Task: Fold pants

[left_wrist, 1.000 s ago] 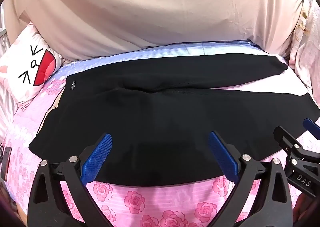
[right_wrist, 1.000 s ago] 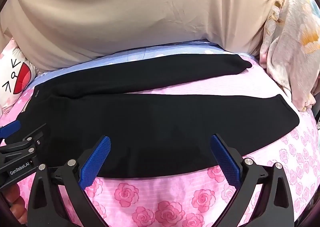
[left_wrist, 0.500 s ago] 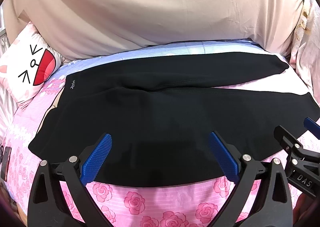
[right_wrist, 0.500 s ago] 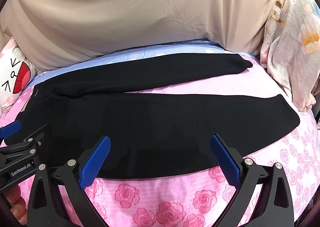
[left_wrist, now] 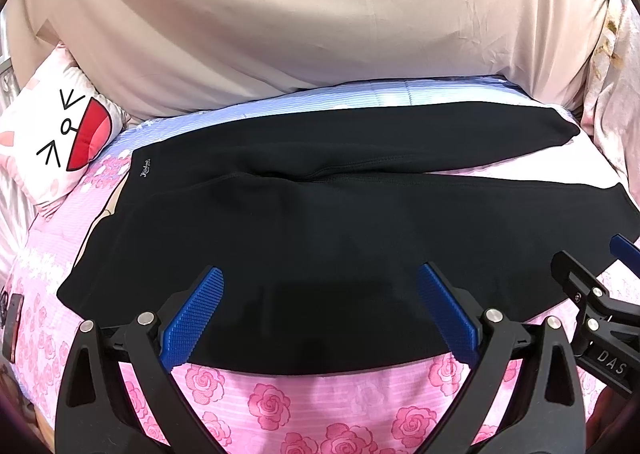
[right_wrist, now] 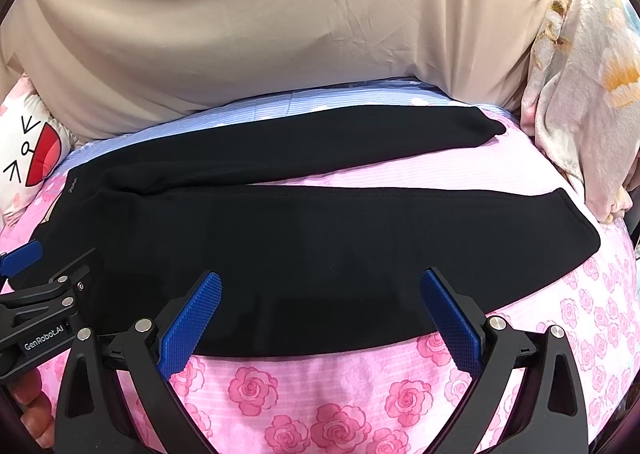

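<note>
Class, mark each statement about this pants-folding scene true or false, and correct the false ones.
1. The black pants lie spread flat with the two legs apart. True.
2. The left gripper is clamped on the pants. False: its jaws stand wide open, holding nothing.
3. The bedsheet nearest the grippers is pink with roses. True.
4. The right gripper has its jaws open. True.
5. The cartoon-face pillow lies on top of the pants. False: it sits beside the waistband end, apart from them.
</note>
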The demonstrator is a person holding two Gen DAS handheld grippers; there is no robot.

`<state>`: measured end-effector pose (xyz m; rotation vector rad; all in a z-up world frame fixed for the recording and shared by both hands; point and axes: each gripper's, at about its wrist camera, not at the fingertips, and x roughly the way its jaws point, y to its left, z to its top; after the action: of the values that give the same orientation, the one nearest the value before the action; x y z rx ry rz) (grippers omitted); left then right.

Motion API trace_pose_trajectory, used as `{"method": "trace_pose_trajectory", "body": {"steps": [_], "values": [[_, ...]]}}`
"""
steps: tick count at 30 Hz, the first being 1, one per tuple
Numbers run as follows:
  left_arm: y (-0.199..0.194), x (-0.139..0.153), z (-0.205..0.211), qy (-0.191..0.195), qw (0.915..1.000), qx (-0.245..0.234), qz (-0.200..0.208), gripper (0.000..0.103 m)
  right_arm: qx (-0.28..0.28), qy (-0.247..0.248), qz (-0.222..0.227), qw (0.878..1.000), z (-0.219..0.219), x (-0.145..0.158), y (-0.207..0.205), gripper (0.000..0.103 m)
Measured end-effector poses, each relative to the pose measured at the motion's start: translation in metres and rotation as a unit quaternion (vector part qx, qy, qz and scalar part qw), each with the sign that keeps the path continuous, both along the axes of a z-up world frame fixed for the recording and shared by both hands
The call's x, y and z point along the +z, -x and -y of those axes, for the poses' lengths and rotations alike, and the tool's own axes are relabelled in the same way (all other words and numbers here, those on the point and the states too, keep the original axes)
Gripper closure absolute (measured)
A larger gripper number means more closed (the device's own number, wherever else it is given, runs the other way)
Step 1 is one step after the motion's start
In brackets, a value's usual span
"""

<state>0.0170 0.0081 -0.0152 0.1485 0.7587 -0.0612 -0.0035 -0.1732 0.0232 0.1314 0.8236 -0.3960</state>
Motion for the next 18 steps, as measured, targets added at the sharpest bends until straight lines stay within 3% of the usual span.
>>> {"method": "trace_pose_trajectory", "body": {"steps": [18], "values": [[-0.0012, 0.0006, -0.001, -0.001, 1.0, 0.001, -0.001, 0.007, 0.0, 0.002, 0.0, 1.0, -0.0027, -0.0026, -0.001, 0.005]]}}
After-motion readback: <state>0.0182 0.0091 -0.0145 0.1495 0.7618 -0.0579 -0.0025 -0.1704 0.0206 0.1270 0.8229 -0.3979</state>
